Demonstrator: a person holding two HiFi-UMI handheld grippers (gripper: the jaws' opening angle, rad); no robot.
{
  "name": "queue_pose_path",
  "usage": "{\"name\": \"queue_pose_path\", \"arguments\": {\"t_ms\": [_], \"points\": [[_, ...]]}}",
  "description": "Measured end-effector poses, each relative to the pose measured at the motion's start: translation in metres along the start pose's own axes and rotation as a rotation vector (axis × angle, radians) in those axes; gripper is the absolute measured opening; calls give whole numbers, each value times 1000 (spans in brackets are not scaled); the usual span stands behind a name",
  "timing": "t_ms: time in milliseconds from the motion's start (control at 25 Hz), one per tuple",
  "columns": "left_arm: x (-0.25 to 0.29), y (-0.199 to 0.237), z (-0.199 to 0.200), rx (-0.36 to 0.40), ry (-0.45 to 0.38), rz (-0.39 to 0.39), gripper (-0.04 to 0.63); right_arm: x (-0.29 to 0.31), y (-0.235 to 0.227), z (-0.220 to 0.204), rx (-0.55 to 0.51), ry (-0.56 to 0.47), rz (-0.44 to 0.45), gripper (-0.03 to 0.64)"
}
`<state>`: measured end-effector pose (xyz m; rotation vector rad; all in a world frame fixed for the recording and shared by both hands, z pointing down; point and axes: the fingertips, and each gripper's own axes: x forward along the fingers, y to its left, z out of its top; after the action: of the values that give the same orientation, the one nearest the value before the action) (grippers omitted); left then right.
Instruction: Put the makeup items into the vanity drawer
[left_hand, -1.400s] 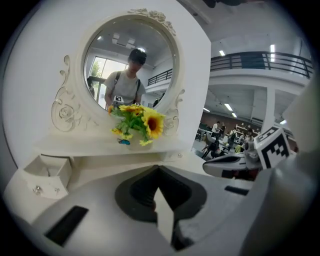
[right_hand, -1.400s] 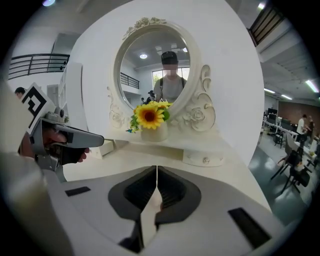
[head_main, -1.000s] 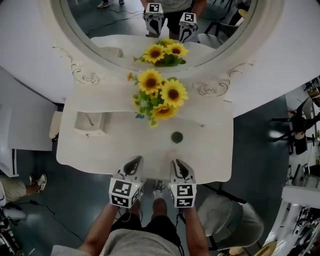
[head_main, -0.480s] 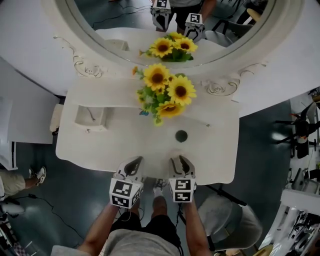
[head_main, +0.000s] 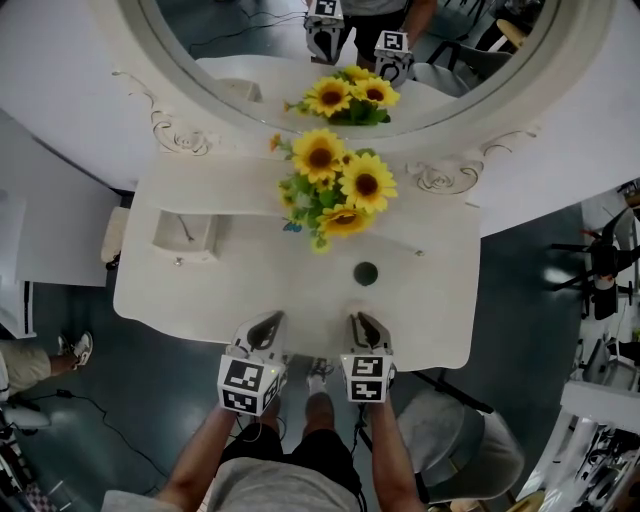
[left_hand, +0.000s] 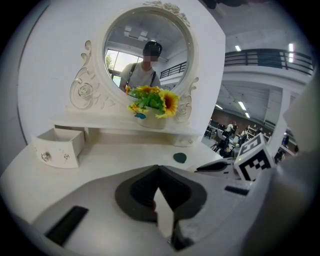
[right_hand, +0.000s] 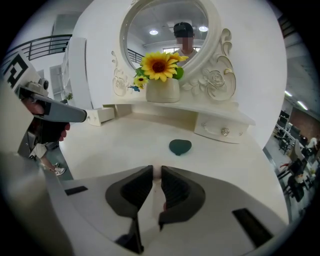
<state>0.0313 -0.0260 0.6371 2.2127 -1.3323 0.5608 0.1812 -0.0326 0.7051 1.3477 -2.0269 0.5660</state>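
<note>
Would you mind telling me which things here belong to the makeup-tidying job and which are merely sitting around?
Job:
- dark green heart-shaped item
- open left drawer

Lying about:
- vase of sunflowers
- mirror
- closed right drawer

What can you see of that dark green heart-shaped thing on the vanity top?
The dark green heart is small, flat and smooth-looking, one solid colour; its material is unclear. It lies flat on the white vanity top, alone, in front of the closed right-hand drawer and the sunflower vase, touching only the tabletop.
</note>
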Motion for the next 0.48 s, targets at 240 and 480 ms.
{"name": "queue_pose_path", "arguments": {"t_ms": [240,480], "points": [[-10,7,15,9,-25,14,0,-10,4,16,5,-24,26,38],[-28,16,53,31,-97,30,0,-34,11,60,-32,-103,23,38]]}}
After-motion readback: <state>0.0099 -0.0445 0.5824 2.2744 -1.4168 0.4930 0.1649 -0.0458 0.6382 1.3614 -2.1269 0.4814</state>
